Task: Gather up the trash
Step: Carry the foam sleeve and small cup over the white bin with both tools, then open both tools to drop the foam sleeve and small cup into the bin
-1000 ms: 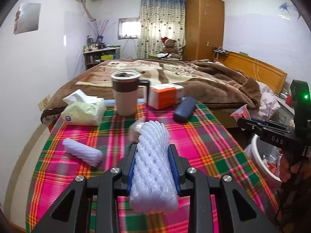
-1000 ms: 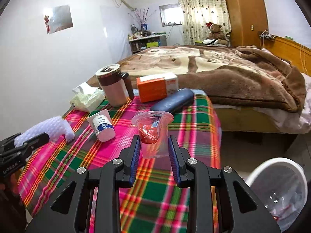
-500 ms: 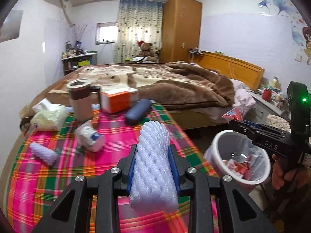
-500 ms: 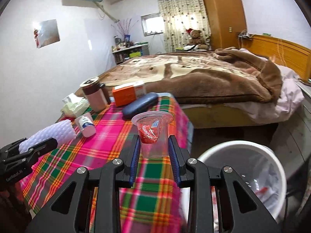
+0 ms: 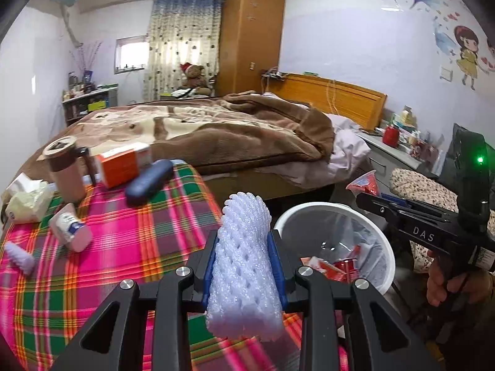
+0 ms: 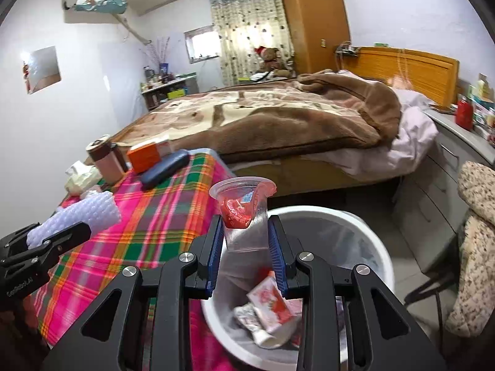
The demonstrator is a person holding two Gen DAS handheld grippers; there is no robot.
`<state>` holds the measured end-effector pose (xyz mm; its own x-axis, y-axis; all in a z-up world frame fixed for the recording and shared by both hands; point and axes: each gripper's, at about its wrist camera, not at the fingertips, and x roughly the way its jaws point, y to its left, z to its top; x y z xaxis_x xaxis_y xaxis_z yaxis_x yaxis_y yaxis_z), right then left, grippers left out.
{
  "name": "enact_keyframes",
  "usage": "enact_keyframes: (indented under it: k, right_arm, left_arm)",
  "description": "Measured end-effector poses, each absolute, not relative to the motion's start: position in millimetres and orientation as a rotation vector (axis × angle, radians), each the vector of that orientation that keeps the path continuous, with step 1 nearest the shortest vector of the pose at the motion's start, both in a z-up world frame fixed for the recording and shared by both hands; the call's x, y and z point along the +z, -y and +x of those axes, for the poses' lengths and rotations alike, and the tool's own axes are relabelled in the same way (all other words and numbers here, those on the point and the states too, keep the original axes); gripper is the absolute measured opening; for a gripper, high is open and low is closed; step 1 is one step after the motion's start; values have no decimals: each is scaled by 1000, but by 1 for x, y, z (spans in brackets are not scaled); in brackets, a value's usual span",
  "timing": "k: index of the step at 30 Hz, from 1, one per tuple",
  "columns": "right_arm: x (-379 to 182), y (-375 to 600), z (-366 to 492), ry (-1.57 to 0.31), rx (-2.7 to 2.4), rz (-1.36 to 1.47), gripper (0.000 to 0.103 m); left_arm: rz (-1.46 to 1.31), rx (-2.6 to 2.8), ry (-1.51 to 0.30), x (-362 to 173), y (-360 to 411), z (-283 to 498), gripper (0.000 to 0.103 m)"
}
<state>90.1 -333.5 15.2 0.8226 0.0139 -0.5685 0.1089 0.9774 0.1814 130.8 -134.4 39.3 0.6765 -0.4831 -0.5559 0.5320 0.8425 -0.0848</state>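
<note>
Over the edge of the counter (image 5: 130, 247), with its pink and green plaid cloth, the left gripper (image 5: 244, 256) is closed on a white foam net sleeve (image 5: 244, 266), the blue pads pressing its sides so that it stands up between them. Beside it, the right gripper (image 6: 246, 244) is clamped on a clear plastic cup (image 6: 244, 213) with a crumpled red wrapper inside; the cup sits upright, its rim above the fingers. Below that cup, next to the counter, stands the white trash bin (image 6: 365, 225), lined with a clear bag and holding red and white packets and what looks like crumpled paper, though blur makes that hard to tell. On the counter lie a second foam sleeve (image 5: 18, 256), a small white bottle (image 5: 69, 230) on its side, a tissue pack (image 5: 27, 199), a brown mug (image 5: 65, 170), an orange box (image 5: 122, 167) and a dark blue case (image 5: 150, 181). Behind the counter is a bed (image 5: 216, 130) under a brown blanket.
</note>
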Motion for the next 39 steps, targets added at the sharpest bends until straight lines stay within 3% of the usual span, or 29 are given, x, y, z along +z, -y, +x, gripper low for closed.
enact_keyframes:
  k: [14, 27, 29, 33, 36, 39]
  right_arm:
    - [-12, 382, 80, -688, -152, 242, 30]
    - [-35, 400, 84, -757, -177, 266, 31]
    - [-38, 403, 86, -771, -173, 280, 31]
    - [-44, 405, 86, -794, -178, 295, 31]
    - [-46, 405, 87, -807, -174, 301, 42]
    - [-45, 403, 86, -807, -176, 295, 46]
  left_arm:
    - [147, -673, -626, 13, 226, 121, 31]
    - [168, -680, -672, -8, 261, 130, 31]
    - [165, -682, -684, -11, 263, 134, 34]
    - [149, -680, -714, -17, 261, 141, 56]
    - [146, -682, -716, -18, 260, 141, 57]
    - [134, -684, -719, -18, 256, 141, 61]
